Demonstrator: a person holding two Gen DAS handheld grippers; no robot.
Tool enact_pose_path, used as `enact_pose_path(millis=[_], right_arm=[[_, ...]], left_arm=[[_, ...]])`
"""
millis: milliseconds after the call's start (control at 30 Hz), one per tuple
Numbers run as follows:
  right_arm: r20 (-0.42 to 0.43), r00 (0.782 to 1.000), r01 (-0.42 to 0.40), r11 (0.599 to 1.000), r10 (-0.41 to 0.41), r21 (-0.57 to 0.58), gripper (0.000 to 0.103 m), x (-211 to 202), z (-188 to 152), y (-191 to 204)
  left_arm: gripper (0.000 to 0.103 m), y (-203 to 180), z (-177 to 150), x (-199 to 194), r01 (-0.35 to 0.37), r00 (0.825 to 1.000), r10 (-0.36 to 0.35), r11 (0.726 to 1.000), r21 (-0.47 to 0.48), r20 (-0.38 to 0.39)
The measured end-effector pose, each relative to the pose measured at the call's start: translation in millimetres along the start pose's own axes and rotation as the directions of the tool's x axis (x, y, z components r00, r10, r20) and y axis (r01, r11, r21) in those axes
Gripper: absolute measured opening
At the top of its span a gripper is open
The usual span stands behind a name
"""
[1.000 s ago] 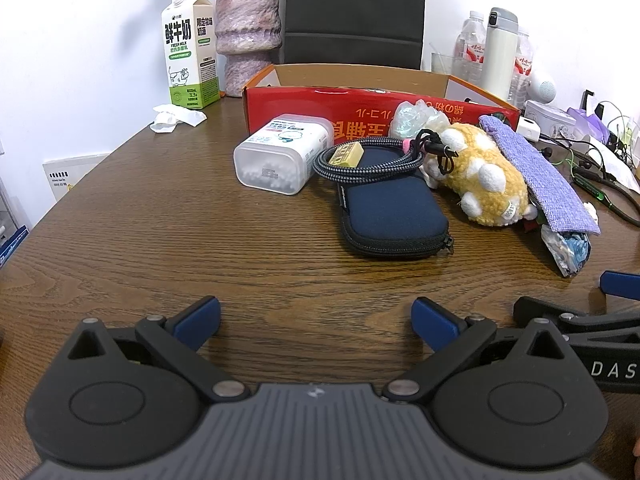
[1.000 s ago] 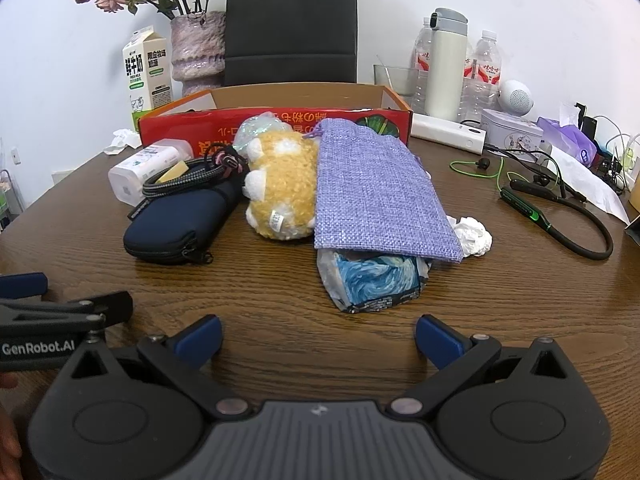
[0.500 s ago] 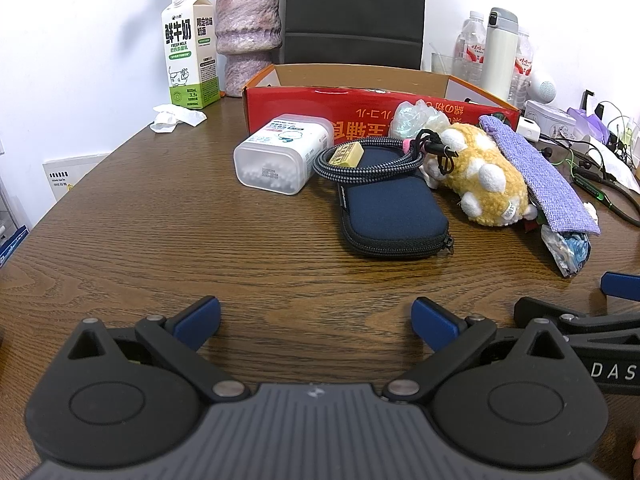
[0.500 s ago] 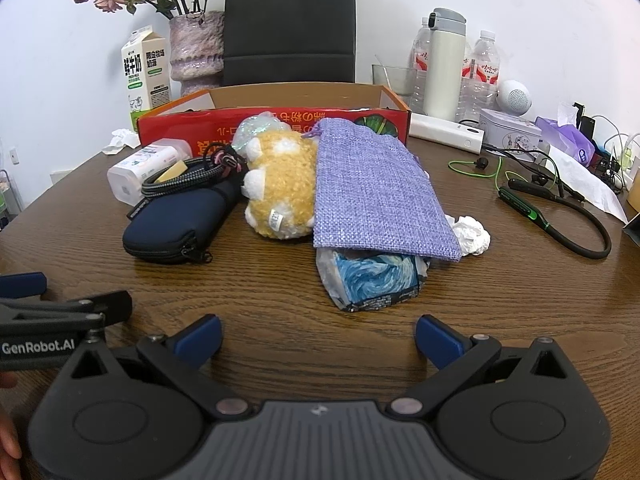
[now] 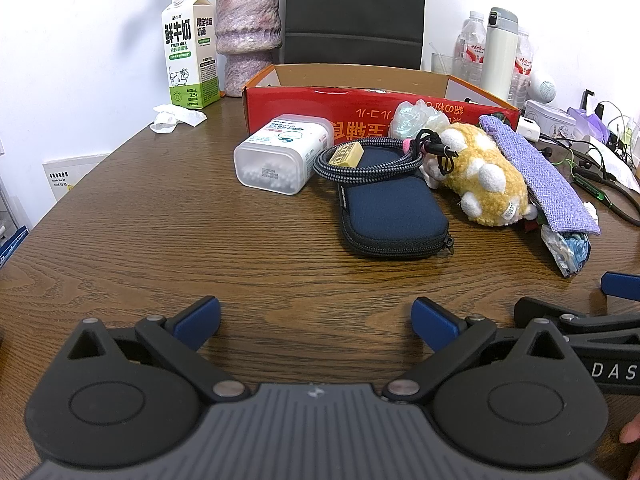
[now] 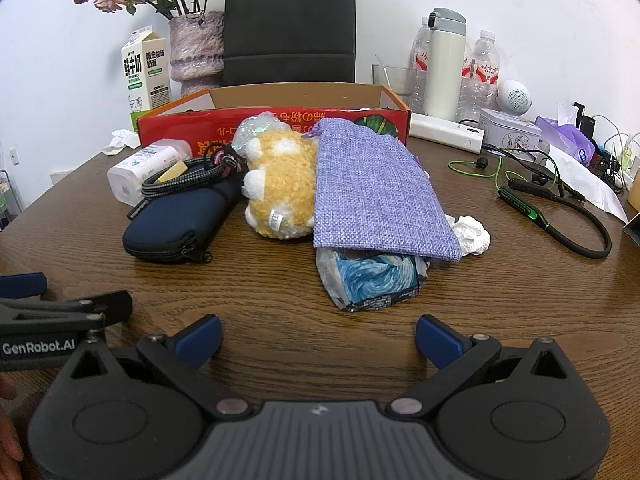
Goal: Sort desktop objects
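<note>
A dark wood-grain worktop [image 5: 200, 240] carries everything. At its far side stands an open red cardboard box [image 6: 280, 120], with a milk carton [image 5: 188, 48] and a stone-look vase [image 5: 248, 36] to its left and a crumpled tissue [image 5: 176, 118] near the carton. Before the box lie a clear plastic tub [image 5: 280, 160], a navy zip case [image 5: 392, 216], a yellow plush toy [image 6: 280, 188] and a blue-patterned packet [image 6: 372, 276], close together. Right of these rest a crumpled paper ball [image 6: 472, 234], a black neckband earphone [image 6: 560, 220], a white power strip [image 6: 444, 132], bottles and a white flask [image 6: 444, 64].
</note>
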State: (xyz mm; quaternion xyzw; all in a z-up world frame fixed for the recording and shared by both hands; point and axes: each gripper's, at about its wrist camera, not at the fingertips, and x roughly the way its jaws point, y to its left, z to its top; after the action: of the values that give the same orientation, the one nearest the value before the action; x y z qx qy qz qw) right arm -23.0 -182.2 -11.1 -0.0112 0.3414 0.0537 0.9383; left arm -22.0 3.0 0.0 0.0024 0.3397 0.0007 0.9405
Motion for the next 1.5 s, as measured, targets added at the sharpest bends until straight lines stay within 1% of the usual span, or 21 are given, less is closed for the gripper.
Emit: enact_pose_path(millis=[300, 400, 467, 567, 667, 767, 800, 833, 867, 900, 967, 1033, 1100, 1133, 1233, 1300, 1333, 1367, 1400, 1433, 1500], right_arm=[[0.000, 1.000, -0.002, 1.000, 0.002, -0.004, 0.103, 0.3, 0.2, 0.1], [-0.002, 1.000, -0.013, 1.000, 0.013, -0.008, 0.103, 0.4, 0.9, -1.1], [-0.001, 0.999, -0.039, 0.999, 0.039, -0.015, 0.103, -0.5, 0.9, -2.1], [0.026, 0.996, -0.089, 0.996, 0.089, 0.008, 0.102, -5.5, 1.5, -8.8], [0.081, 0.992, -0.092, 0.996, 0.092, -0.010, 0.099, -16.5, 4.9, -11.1], [0.145, 0.985, -0.090, 0.995, 0.095, -0.040, 0.098, -28.0, 15.9, -14.3], [0.156, 0.983, -0.096, 0.994, 0.102, -0.041, 0.096, -29.1, 20.9, -16.6], [0.164, 0.980, -0.105, 0.994, 0.110, -0.042, 0.093, -29.0, 26.4, -18.7], [0.169, 0.979, -0.107, 0.993, 0.114, -0.047, 0.086, -27.6, 31.8, -19.9], [0.170, 0.979, -0.103, 0.993, 0.111, -0.052, 0.081, -25.0, 36.7, -20.8], [0.175, 0.980, -0.085, 0.995, 0.094, -0.057, 0.078, -18.8, 44.4, -23.5], [0.179, 0.981, -0.071, 0.997, 0.076, -0.036, 0.077, -12.0, 51.6, -31.1], [0.170, 0.983, -0.065, 0.998, 0.064, 0.001, 0.077, -3.2, 60.4, -42.8], [0.158, 0.986, -0.063, 0.998, 0.059, 0.018, 0.077, 2.9, 65.1, -49.4], [0.115, 0.990, -0.085, 0.995, 0.077, 0.061, 0.078, 22.0, 71.4, -63.2], [0.092, 0.991, -0.101, 0.991, 0.092, 0.091, 0.078, 36.2, 73.8, -70.7], [0.081, 0.991, -0.110, 0.989, 0.102, 0.102, 0.078, 42.7, 75.6, -74.0], [0.073, 0.991, -0.121, 0.986, 0.113, 0.116, 0.078, 48.7, 77.6, -78.2], [0.070, 0.989, -0.136, 0.981, 0.127, 0.135, 0.078, 54.1, 79.0, -82.5], [0.061, 0.987, -0.156, 0.975, 0.148, 0.157, 0.078, 59.5, 79.6, -85.6], [0.052, 0.980, -0.197, 0.957, 0.190, 0.213, 0.076, 67.8, 80.7, -94.4]], left_arm=[[0.103, 0.2, 0.1, 0.1, -0.001, 1.000, 0.001, 1.000, 0.000, 0.000], [0.103, 0.9, 1.3, -0.1, 0.012, 1.000, -0.012, 1.000, 0.013, 0.008], [0.103, 2.9, 3.4, -3.6, 0.027, 0.999, -0.028, 0.999, 0.025, 0.031], [0.103, 8.5, 12.7, -15.5, 0.073, 0.992, -0.075, 0.997, 0.028, 0.099], [0.103, 10.5, 28.3, -25.0, 0.066, 0.982, -0.077, 0.996, 0.066, 0.175], [0.103, 12.8, 45.0, -17.0, 0.070, 0.981, -0.081, 0.995, 0.069, 0.175], [0.101, 14.4, 51.2, -10.8, 0.087, 0.983, -0.095, 0.994, 0.059, 0.155], [0.096, 16.6, 55.4, -5.2, 0.111, 0.984, -0.116, 0.993, 0.044, 0.134], [0.090, 19.3, 59.7, 0.7, 0.141, 0.983, -0.142, 0.990, 0.012, 0.114], [0.087, 21.8, 62.2, 5.8, 0.169, 0.981, -0.166, 0.986, -0.018, 0.096], [0.077, 22.5, 68.0, 15.3, 0.209, 0.976, -0.205, 0.977, -0.050, 0.070], [0.072, 19.9, 70.6, 19.8, 0.216, 0.974, -0.213, 0.975, -0.046, 0.075], [0.071, 12.2, 75.8, 21.3, 0.215, 0.972, -0.215, 0.977, 0.005, 0.097], [0.071, 5.4, 78.5, 23.3, 0.228, 0.968, -0.232, 0.972, 0.048, 0.099], [0.067, -18.0, 87.1, 31.0, 0.251, 0.962, -0.263, 0.957, 0.148, 0.071], [0.061, -33.5, 91.3, 41.4, 0.253, 0.962, -0.269, 0.944, 0.212, 0.050], [0.057, -40.9, 92.9, 48.8, 0.246, 0.965, -0.260, 0.940, 0.236, 0.025], [0.052, -45.5, 94.9, 55.6, 0.241, 0.969, -0.248, 0.941, 0.239, 0.001], [0.050, -48.1, 95.9, 61.1, 0.245, 0.969, -0.248, 0.940, 0.237, -0.017], [0.042, -50.2, 96.6, 65.4, 0.260, 0.965, -0.260, 0.935, 0.243, -0.031], [0.037, -51.9, 97.6, 70.8, 0.257, 0.966, -0.254, 0.934, 0.250, -0.046]])
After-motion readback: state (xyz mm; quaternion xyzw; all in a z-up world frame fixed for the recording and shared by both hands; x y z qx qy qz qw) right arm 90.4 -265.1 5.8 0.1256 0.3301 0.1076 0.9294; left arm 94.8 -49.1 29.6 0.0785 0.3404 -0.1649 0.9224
